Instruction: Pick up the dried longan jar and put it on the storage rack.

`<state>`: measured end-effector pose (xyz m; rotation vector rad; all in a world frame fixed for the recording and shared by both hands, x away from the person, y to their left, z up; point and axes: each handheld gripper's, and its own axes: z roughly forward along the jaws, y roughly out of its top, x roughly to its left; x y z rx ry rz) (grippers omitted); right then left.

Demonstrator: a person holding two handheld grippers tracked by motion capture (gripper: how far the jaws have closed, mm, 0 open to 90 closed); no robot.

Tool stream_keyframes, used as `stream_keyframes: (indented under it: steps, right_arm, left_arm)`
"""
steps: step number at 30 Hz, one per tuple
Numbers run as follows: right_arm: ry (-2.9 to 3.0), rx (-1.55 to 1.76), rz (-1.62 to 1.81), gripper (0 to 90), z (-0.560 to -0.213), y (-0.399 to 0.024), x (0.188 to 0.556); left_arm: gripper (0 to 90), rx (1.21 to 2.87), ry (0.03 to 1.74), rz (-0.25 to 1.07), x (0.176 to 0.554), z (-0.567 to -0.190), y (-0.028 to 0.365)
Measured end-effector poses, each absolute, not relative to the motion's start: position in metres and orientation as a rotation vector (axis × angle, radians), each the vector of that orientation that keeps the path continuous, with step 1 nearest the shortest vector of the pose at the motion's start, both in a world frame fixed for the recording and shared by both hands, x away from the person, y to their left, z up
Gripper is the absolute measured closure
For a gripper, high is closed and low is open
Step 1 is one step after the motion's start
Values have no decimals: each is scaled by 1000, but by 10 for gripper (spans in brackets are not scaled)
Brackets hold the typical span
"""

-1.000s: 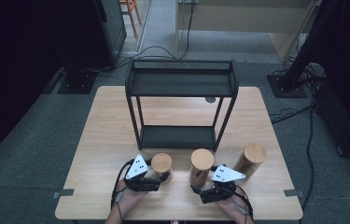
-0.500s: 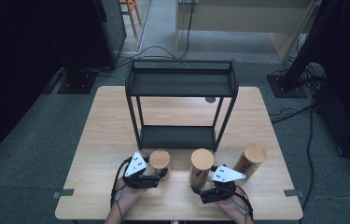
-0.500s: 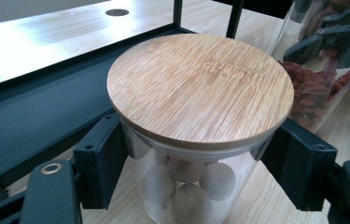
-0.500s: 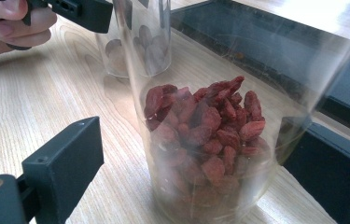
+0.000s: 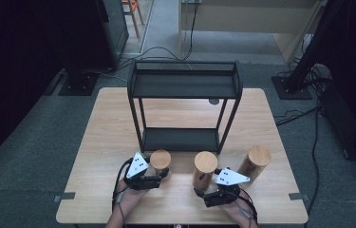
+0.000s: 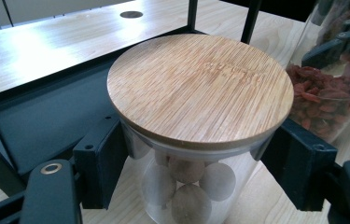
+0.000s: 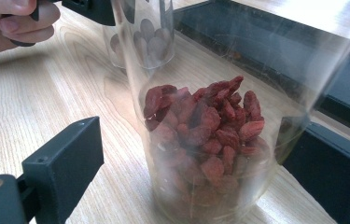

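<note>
The high view takes in the whole wooden counter [image 5: 104, 142], the black metal two-tier shelf [image 5: 183, 85] at its middle and three bamboo-lidded jars in a row before it, the third jar [image 5: 255, 163] standing apart at the right. The left gripper view alone reveals the contents of the walnut jar [image 6: 196, 140]: round brownish nuts inside clear glass, under a flat, grained bamboo lid. That jar sits between the jaws of the left claw [image 5: 159, 174], whose black pads press its glass wall just under the lid, gripping it beside the shelf's lower tier. The right gripper view shows red dried berries filling the lower part of the berry jar [image 7: 205, 154]; the right claw [image 5: 203, 191] straddles it with its jaws apart, a gap showing beside the left pad
</note>
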<state>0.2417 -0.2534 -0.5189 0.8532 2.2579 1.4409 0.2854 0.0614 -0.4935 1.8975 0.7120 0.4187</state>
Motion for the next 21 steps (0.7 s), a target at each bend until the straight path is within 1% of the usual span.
stream_keyframes:
  steps: [21]
  right_arm:
    - [2258,857,1443,61,-519,-254,242]
  left_arm:
    - [263,1905,734,444,293,-493,59]
